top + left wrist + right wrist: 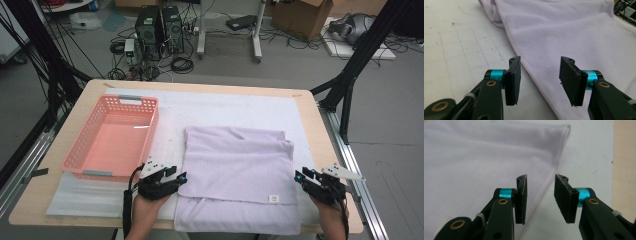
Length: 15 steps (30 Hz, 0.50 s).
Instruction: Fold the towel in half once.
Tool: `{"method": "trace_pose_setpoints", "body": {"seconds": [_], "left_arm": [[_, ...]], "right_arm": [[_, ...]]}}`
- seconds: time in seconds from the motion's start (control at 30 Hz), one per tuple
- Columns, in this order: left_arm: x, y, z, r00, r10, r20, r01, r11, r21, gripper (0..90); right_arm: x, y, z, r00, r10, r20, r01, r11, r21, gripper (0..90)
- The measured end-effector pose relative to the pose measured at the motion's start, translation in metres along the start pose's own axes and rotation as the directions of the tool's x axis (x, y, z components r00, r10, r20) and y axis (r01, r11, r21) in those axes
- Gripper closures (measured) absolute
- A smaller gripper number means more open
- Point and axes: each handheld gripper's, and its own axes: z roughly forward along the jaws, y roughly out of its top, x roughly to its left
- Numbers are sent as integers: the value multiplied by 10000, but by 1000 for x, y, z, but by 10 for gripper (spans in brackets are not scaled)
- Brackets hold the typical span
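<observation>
The folded lilac cloth (239,165) is a soft, matt knit with a fine ribbed weave and a small white label sewn on. Under it lies a white, matt foam-like sheet (240,107) marked with faint lines, on a pale wooden tabletop (307,107) with a smooth finish. The salmon-pink plastic basket (80,150) has perforated walls and a slightly glossy floor. The left gripper (540,75) has matt black pads, shiny teal metal collars and brass-coloured rivets.

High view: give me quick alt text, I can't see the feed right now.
A folded lilac cloth lies on a white mat, with the left gripper at its left edge and the right gripper at its right edge, both open and holding nothing. An empty pink basket sits to the cloth's left.
</observation>
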Motion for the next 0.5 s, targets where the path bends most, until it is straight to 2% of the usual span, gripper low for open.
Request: {"method": "trace_pose_setpoints", "body": {"seconds": [0.1, 0.27, 0.33, 0.37, 0.4, 0.43, 0.47, 0.5], "left_arm": [[-8, -12, -11, 9998, -177, 133, 176, 9998, 72, 532], [-22, -28, -27, 9991, -387, 193, 378, 9982, 462, 541], [-28, -33, -30, 9989, -380, 291, 360, 9973, 643, 545], [-31, -36, -31, 9985, -415, 365, 385, 9961, 799, 545], [-34, -40, -31, 9991, -293, 310, 273, 9976, 631, 541], [-38, -42, -32, 9993, -210, 299, 192, 9981, 589, 559], [-41, -44, -33, 9998, -100, 189, 89, 9982, 589, 589], [-45, -46, -34, 10000, 72, -1, -72, 9982, 597, 680]], "right_arm": [[8, -17, -18, 9998, -160, -75, 162, 9997, 197, 625], [23, -44, -43, 9994, -54, -345, 76, 9978, 664, 624], [30, -51, -49, 9978, 138, -643, -82, 9963, 856, 622], [34, -55, -50, 9979, 60, -638, 2, 9954, 961, 621], [38, -58, -51, 9979, -7, -649, 81, 9935, 1135, 628], [41, -61, -51, 9984, -188, -528, 244, 9940, 1069, 643], [45, -62, -52, 9991, -221, -355, 258, 9938, 1081, 697], [47, -62, -52, 9990, -389, -212, 410, 9926, 1139, 797]]}}
